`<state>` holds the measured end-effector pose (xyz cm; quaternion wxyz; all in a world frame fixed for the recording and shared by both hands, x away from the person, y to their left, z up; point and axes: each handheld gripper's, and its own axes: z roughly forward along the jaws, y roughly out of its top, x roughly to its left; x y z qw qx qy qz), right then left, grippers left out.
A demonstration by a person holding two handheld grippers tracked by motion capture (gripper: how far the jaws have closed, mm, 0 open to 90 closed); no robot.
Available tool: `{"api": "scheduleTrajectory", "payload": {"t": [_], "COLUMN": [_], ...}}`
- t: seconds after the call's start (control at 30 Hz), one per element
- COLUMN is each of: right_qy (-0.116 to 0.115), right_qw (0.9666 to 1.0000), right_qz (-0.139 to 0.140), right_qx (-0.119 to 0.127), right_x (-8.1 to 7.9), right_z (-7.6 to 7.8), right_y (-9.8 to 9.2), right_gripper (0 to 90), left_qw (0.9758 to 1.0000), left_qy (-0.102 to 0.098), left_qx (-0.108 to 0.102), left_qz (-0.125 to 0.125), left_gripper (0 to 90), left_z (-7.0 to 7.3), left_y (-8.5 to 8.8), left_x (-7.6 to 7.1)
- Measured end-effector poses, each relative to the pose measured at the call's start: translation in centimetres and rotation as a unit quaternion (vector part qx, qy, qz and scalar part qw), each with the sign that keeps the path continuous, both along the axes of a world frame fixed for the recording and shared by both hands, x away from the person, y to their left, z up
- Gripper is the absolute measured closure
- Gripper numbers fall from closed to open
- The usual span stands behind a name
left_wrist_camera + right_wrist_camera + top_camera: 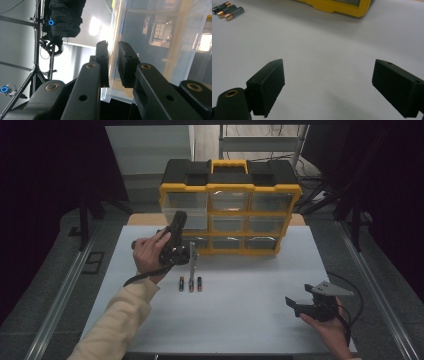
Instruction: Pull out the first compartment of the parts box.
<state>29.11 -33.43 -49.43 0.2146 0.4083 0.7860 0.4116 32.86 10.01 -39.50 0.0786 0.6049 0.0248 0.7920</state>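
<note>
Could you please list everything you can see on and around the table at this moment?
organizer cabinet: one, yellow frame with black top and clear drawers, at the far middle of the table.
clear drawer: one, transparent, upper left of the cabinet, standing out from its slot, its wall between the left gripper's jaws.
batteries: three, dark with copper-coloured ends, side by side on the table in front of the cabinet.
table: one, white top.
left gripper: one, black, at the cabinet's left drawers, closed on the drawer wall.
right gripper: one, black with a grey plate, near right of the table, jaws wide apart with nothing between.
</note>
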Motion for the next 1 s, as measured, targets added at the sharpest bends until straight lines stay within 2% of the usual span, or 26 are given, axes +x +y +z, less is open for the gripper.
{"api": "scheduleTrajectory", "payload": {"t": [1.0], "right_qy": [0.000], "right_qw": [1.0000], "right_qz": [0.000], "right_qx": [-0.002], "right_x": [0.1], "right_z": [-0.1], "right_y": [0.0], "right_gripper": [11.4], "left_qw": [1.0000], "left_qy": [-0.001], "left_qx": [0.001], "left_qz": [-0.006], "left_gripper": [79.3], "left_z": [-0.3], "left_y": [0.0], "left_x": [-1.3]}}
